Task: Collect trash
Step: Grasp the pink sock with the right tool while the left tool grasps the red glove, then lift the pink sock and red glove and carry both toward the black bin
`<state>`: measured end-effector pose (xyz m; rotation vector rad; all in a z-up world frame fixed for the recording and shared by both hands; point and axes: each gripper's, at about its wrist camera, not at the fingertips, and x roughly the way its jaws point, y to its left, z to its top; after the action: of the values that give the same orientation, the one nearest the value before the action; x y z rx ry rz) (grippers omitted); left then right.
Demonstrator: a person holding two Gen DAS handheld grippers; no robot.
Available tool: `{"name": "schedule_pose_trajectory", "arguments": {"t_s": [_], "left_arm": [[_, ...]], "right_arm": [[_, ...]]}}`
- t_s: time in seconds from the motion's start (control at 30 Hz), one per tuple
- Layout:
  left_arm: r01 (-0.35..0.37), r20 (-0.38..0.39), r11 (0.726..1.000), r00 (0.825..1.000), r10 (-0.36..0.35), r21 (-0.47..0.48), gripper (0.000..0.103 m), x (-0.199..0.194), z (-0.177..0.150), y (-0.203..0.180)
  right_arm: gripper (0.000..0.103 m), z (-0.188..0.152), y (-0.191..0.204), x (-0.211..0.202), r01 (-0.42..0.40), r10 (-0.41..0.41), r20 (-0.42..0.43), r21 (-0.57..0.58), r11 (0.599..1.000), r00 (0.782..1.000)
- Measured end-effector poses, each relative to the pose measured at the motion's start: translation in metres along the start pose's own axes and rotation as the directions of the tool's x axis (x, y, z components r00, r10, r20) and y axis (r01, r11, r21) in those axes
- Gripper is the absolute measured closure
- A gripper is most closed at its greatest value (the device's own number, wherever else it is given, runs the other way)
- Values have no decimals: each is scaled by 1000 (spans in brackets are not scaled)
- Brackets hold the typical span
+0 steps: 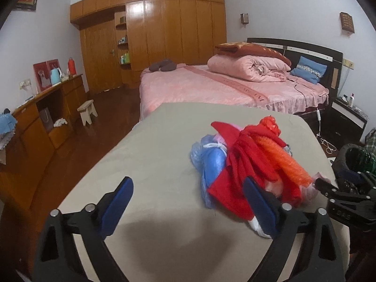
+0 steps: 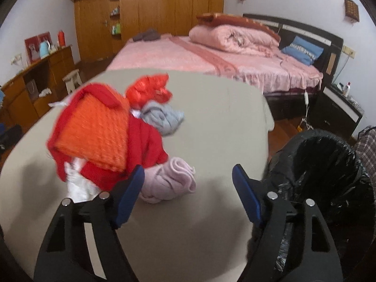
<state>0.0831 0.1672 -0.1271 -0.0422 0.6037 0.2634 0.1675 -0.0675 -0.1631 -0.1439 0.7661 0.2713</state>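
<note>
A heap of trash lies on a beige table: red cloth, an orange mesh piece, a blue plastic bag, a pink roll and a grey wad. My left gripper is open, its right finger touching the heap's near side. My right gripper is open, low over the table, its left finger beside the pink roll. The right gripper also shows at the left wrist view's right edge. A bin with a black liner stands right of the table.
A pink bed with a rolled quilt lies beyond the table. A wooden wardrobe fills the back wall. A wooden sideboard and small stool are on the left. A dark nightstand stands right.
</note>
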Motion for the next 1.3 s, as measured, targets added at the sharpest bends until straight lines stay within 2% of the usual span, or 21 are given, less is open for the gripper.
{"name": "schedule_pose_trajectory", "arguments": {"t_s": [0.17, 0.2, 0.23, 0.3, 0.37, 0.43, 0.5, 0.57, 0.7, 0.9, 0.97, 1.0, 1.07, 1.3], "left_arm": [[25, -14, 1000, 1000, -25, -5, 17, 9, -2, -4], [31, -15, 999, 999, -32, -3, 17, 10, -2, -5], [41, -15, 999, 999, -41, 0, 18, 11, -1, -7], [57, -12, 998, 998, -57, 5, 20, 12, -2, -11], [75, -8, 997, 997, -75, 13, 23, 12, 0, -15], [92, -3, 996, 996, -92, 20, 27, 13, 1, -20], [107, -3, 994, 994, -107, 23, 30, 14, 4, -27], [126, -3, 992, 992, -126, 26, 37, 16, 7, -32], [162, 1, 986, 987, -162, 30, 44, 19, 13, -43], [204, -52, 978, 978, -202, 35, 72, 41, 15, -54], [222, -56, 975, 974, -220, 34, 91, 44, 14, -53], [228, -53, 973, 973, -226, 31, 94, 45, 13, -52], [229, -38, 973, 973, -228, 23, 99, 42, 14, -49], [214, 37, 977, 976, -214, 15, 100, 15, 28, -37]], "right_arm": [[36, 0, 1, 15, -40, 40, -39, 6, 999, 998], [44, 1, 1, 17, -67, 67, -41, 11, 998, 997], [58, 2, 2, 18, -108, 109, -48, 16, 994, 993], [75, 2, 3, 18, -182, 183, -62, 23, 983, 981], [81, 1, 6, 14, -190, 190, -63, 5, 982, 980], [92, 3, 7, 8, -198, 197, -56, -13, 980, 979], [95, 6, 4, 3, -208, 208, -46, 2, 978, 977], [95, 10, 0, 0, -211, 212, -38, 13, 977, 977], [96, 15, -4, -6, -197, 197, -17, 18, 980, 980], [95, 20, -9, -10, -202, 202, 6, 25, 979, 979], [95, 21, -8, -12, -200, 200, 10, 17, 980, 980], [95, 21, -8, -14, -200, 200, 13, 16, 980, 980], [95, 22, -7, -18, -204, 204, 19, 18, 979, 979], [95, 27, -7, -37, -220, 218, 55, 30, 975, 974]]}}
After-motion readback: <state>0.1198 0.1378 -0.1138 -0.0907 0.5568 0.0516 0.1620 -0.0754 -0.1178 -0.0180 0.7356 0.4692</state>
